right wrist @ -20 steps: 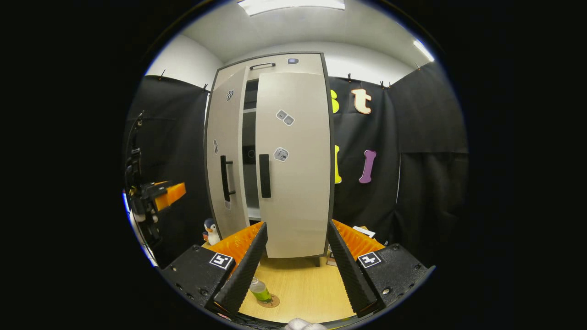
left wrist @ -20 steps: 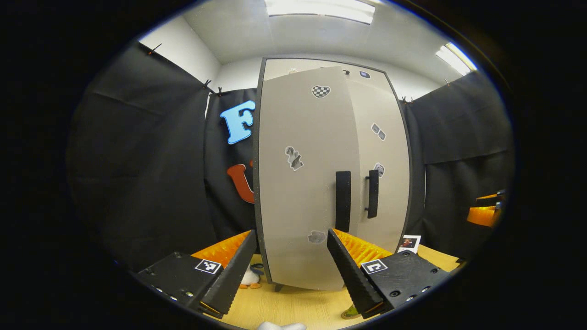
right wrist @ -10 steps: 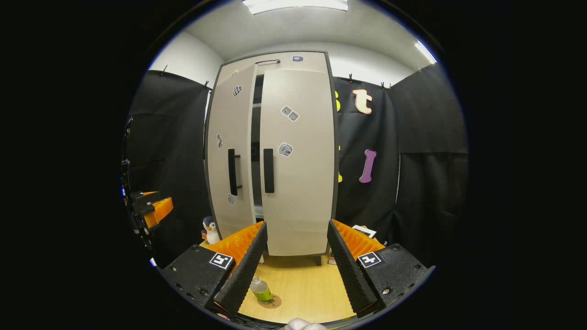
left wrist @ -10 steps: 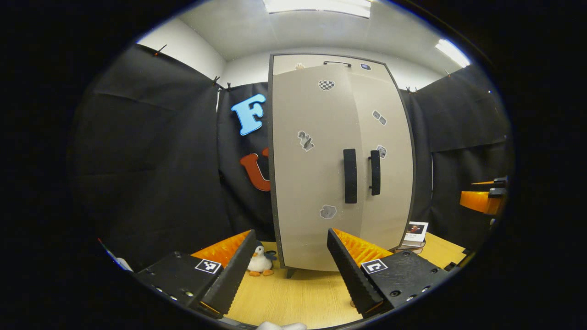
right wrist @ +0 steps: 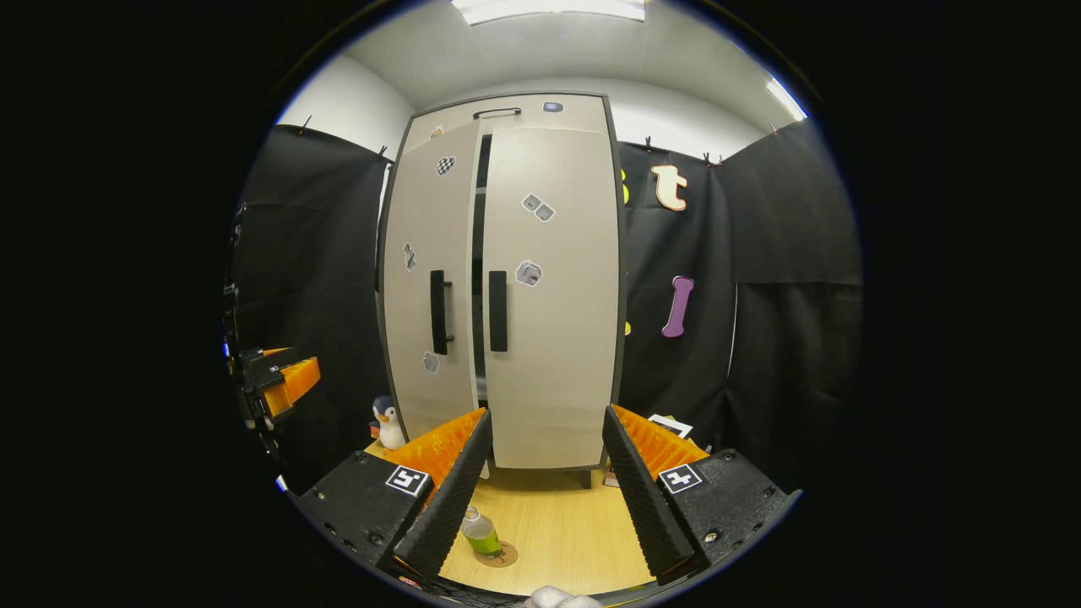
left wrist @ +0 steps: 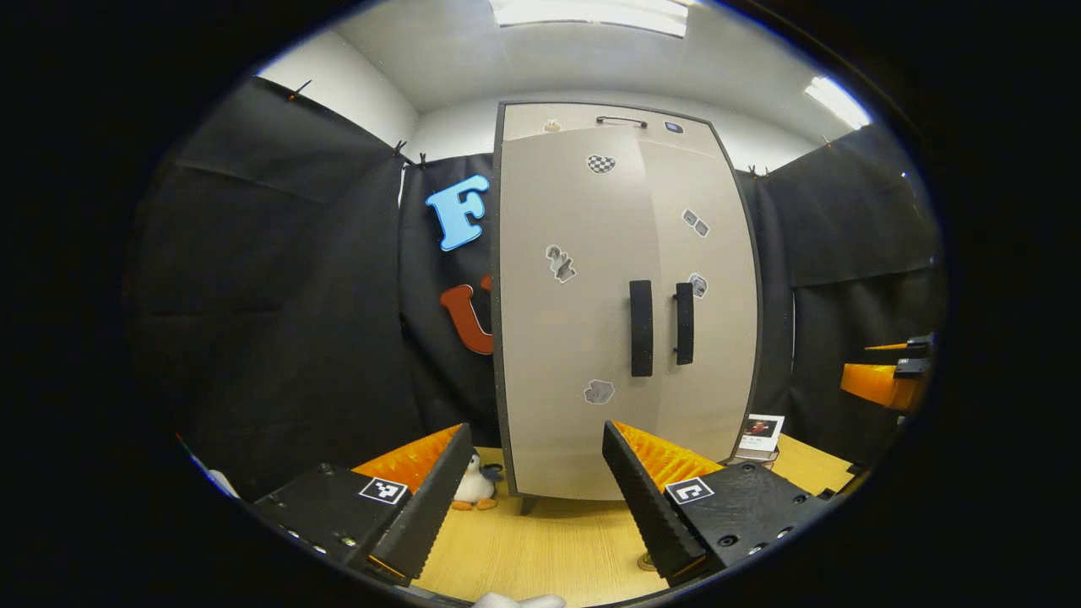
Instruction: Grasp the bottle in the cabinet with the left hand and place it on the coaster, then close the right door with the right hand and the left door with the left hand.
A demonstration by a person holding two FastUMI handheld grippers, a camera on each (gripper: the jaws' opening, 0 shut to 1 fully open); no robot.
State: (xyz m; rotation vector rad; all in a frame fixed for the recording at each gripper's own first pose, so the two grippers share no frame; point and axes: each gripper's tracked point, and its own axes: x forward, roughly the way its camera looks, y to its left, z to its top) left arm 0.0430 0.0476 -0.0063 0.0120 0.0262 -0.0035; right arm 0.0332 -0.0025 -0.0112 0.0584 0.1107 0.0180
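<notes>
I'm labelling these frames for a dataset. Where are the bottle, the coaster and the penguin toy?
bottle [right wrist: 480, 535], right gripper view, on its green body.
coaster [right wrist: 507, 556], right gripper view, on the rim right of the bottle.
penguin toy [right wrist: 389, 422], right gripper view, on its white belly.

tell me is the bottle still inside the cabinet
No, the bottle stands on the coaster on the table, in front of the cabinet.

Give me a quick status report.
Both hand-held grippers open, left, right, holding nothing. Bottle on coaster. Right door shut; left door slightly ajar, dark gap showing. Nothing in the way.
</notes>
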